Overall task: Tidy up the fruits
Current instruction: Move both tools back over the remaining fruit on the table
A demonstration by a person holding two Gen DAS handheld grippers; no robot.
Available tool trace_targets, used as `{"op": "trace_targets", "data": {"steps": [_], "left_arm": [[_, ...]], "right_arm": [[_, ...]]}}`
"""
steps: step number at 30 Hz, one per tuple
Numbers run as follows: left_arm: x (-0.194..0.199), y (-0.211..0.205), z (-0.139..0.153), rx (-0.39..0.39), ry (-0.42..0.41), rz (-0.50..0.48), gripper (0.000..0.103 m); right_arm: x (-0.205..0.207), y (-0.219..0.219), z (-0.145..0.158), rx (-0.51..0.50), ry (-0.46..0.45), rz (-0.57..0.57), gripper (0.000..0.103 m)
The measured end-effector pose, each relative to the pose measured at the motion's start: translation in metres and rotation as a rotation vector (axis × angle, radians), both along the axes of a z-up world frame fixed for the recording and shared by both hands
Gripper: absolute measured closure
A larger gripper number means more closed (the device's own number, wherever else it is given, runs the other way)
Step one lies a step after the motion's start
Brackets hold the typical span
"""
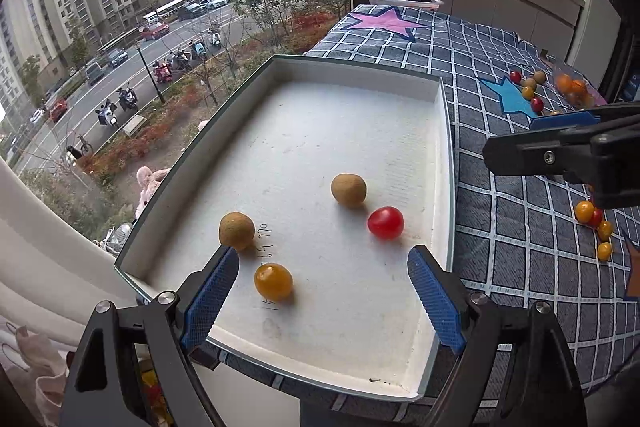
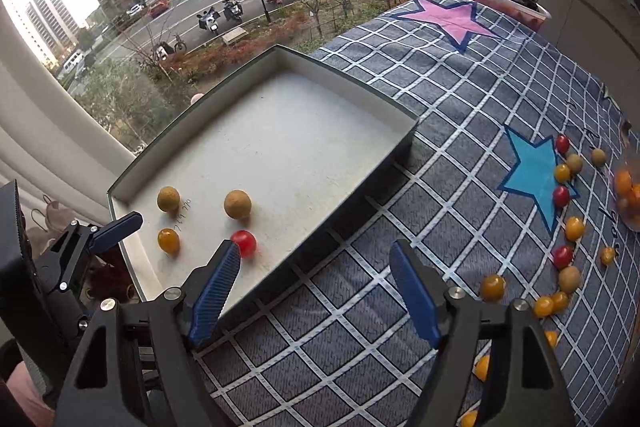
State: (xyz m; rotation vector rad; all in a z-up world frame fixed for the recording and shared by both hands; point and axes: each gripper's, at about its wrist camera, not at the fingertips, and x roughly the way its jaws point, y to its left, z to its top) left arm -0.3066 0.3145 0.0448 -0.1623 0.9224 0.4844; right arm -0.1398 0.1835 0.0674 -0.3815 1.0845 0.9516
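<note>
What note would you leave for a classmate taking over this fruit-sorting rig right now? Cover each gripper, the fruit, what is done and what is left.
Left gripper: jaws open, empty, over the near end of the white tray.
Right gripper: jaws open, empty, over the checked cloth beside the tray.
In the tray: two brown round fruits, one red cherry tomato, one yellow cherry tomato.
Done: those four fruits are in.
Left: many red, yellow and brown fruits lie scattered on the cloth by the blue star; more orange ones sit in a clear container at the right edge.
</note>
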Motion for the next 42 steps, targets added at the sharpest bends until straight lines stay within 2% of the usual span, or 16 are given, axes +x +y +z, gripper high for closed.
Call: {"op": "trace_targets", "data": {"steps": [7,12,18,24,32,39,42], "left_arm": [[0.015,-0.030,0.014,0.025,-0.009,-0.065,0.015],[0.031,-0.061,0.018,0.029,-0.005,-0.145,0.015],[0.051,-0.099,0.007,0.023,0.029,-0.235,0.015],[0.072,-0.124,-0.007,0.022,0.061,-0.283,0.015],[0.110,-0.137,-0.014,0.044,0.066,-0.294,0.015],[0.135,-0.139,-0.024,0.028,0.079,-0.298,0.015],[0.145,-0.141,-0.026,0.025,0.081,-0.300,0.016]], "right_arm": [[0.017,-0.061,-0.003,0.020,0.021,-0.113,0.023],[0.027,-0.107,-0.011,0.023,0.038,-0.200,0.023],[0.041,-0.161,-0.023,0.007,0.031,-0.309,0.023],[0.050,-0.207,-0.034,-0.009,0.028,-0.399,0.023],[0.056,-0.236,-0.048,-0.025,0.003,-0.455,0.023],[0.065,-0.241,-0.059,-0.032,-0.001,-0.458,0.023],[0.073,-0.239,-0.058,0.002,0.020,-0.466,0.025]]}}
